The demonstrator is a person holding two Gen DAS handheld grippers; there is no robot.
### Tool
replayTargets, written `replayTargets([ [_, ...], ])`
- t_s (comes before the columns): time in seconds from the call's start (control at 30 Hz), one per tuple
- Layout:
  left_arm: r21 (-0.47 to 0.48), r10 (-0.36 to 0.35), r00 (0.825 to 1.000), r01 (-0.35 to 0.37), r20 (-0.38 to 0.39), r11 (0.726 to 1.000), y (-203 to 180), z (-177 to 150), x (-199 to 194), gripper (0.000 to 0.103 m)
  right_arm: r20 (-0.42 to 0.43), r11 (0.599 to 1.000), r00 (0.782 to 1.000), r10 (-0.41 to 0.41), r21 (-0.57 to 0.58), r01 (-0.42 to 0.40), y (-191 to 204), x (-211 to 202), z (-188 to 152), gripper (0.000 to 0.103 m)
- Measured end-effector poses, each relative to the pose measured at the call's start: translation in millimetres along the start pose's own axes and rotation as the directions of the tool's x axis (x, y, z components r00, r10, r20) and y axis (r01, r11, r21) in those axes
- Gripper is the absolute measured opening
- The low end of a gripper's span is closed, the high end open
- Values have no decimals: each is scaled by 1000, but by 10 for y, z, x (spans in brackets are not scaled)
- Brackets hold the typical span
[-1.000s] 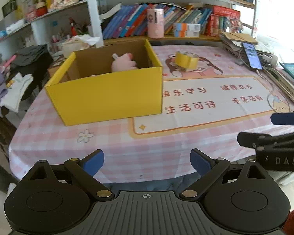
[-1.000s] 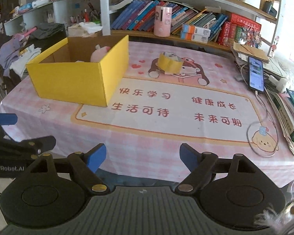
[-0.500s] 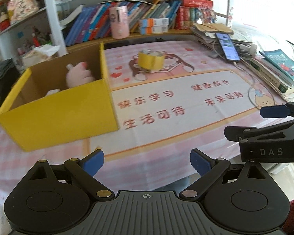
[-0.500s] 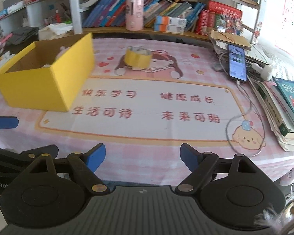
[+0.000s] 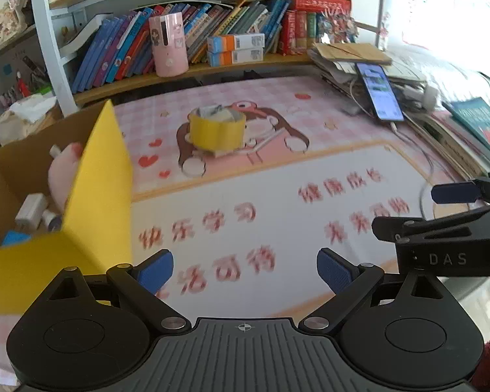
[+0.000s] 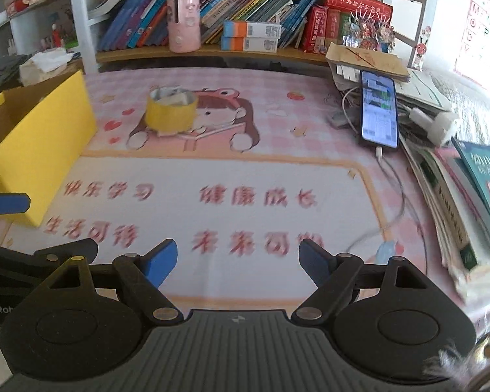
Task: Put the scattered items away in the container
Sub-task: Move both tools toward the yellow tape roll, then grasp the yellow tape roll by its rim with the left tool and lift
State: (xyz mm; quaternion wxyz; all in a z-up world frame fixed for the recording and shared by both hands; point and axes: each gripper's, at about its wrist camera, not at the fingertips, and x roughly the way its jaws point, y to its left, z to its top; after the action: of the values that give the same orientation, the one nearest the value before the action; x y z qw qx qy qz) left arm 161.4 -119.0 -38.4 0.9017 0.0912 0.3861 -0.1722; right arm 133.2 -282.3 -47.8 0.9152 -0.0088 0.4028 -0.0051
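Note:
A yellow tape roll [image 5: 217,129] stands on the pink table mat, past the printed white panel; it also shows in the right wrist view [image 6: 171,113]. The yellow cardboard box [image 5: 91,202] sits at the left and holds a pink plush toy [image 5: 63,171], a white charger [image 5: 31,210] and small items; its side shows in the right wrist view [image 6: 42,143]. My left gripper [image 5: 245,269] is open and empty over the mat's near edge. My right gripper [image 6: 235,263] is open and empty, also near the front edge. Each gripper shows at the edge of the other's view.
A phone [image 6: 379,112] on a cable lies at the right on papers. Stacked books [image 6: 467,196] line the right table edge. A bookshelf with a pink cylinder [image 6: 183,23] stands behind the table. Clothes and clutter lie left of the box.
Both grippers have moved forward and to the right over the table, closer to the tape roll. The box has slid to the left of both views. Both stay open.

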Motion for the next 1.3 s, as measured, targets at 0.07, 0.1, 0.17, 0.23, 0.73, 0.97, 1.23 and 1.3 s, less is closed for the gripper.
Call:
replayTargets([
  [0.07, -13, 15, 1000, -15, 3, 1000, -55, 119, 83, 97, 1, 1000, 1000, 11, -9, -11, -127, 82, 118, 81],
  [0.1, -22, 25, 1000, -25, 6, 999, -78, 184, 124, 97, 2, 1000, 1000, 16, -13, -16, -186, 121, 171, 81],
  [0.17, -37, 42, 999, -42, 3, 998, -115, 296, 205, 97, 6, 999, 1000, 31, -20, -31, -306, 208, 284, 81],
  [0.23, -52, 66, 998, -66, 2, 996, -156, 404, 285, 97, 10, 998, 999, 48, -30, -47, -416, 290, 388, 81],
  [0.73, -40, 305, 952, -306, -21, 951, -257, 934, 755, 96, 24, 970, 972, 232, -77, -230, -685, 944, 1012, 80],
  [0.97, -21, 326, 945, -326, 2, 945, -240, 1112, 1095, 96, 49, 960, 960, 275, -67, -272, -748, 1120, 1272, 81],
  [1.23, 22, 331, 944, -331, 20, 943, -212, 1292, 1571, 96, 33, 961, 961, 276, -30, -275, -904, 1299, 1384, 81],
  [1.3, 10, 329, 944, -329, 10, 944, -158, 1321, 1673, 96, 33, 960, 960, 279, -25, -278, -929, 1338, 1406, 80],
])
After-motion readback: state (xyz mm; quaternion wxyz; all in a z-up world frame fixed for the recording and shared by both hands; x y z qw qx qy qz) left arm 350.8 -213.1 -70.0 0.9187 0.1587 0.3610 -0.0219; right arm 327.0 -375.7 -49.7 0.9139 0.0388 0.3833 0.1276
